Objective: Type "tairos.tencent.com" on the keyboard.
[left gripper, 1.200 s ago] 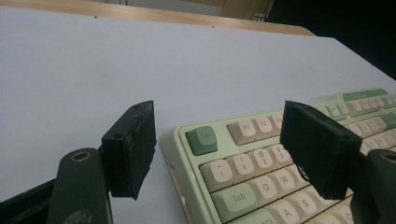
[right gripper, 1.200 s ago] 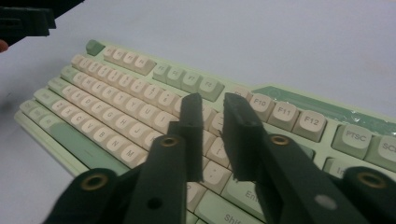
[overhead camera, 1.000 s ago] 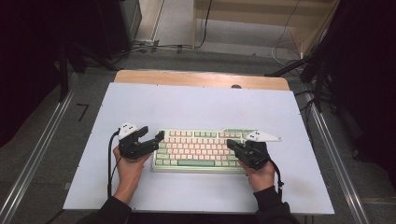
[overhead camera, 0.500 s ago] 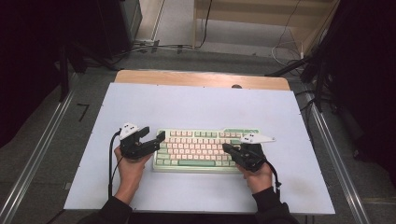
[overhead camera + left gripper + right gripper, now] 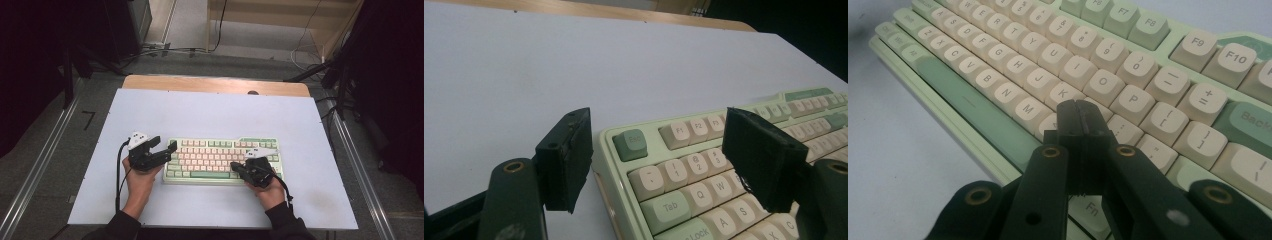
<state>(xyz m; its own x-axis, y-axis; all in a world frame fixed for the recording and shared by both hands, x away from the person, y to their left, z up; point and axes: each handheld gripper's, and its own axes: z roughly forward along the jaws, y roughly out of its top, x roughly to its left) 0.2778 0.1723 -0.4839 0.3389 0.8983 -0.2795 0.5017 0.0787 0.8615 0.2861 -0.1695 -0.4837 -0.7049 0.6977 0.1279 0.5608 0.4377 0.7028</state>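
A pale green keyboard [image 5: 222,160] with cream and green keys lies on the white tabletop near the front edge. My left gripper [image 5: 170,151] sits at its left end, open. In the left gripper view, the open left gripper [image 5: 659,147] has its jaws standing on either side of the keyboard [image 5: 704,165] corner with the Esc key, touching nothing. My right gripper [image 5: 235,166] is over the right half of the keys, shut with nothing between its jaws. In the right gripper view, the tips of the right gripper [image 5: 1079,107] hover at the key right of M on the keyboard [image 5: 1128,75]; contact is not discernible.
The white table surface [image 5: 210,117] stretches open behind and beside the keyboard. A wooden strip [image 5: 210,84] runs along the far edge. Metal rails [image 5: 42,165] flank the table, and cables [image 5: 165,50] lie on the floor beyond.
The right gripper has shifted left and lower, from the keyboard's right end to over the lower key rows. The left gripper has stayed put.
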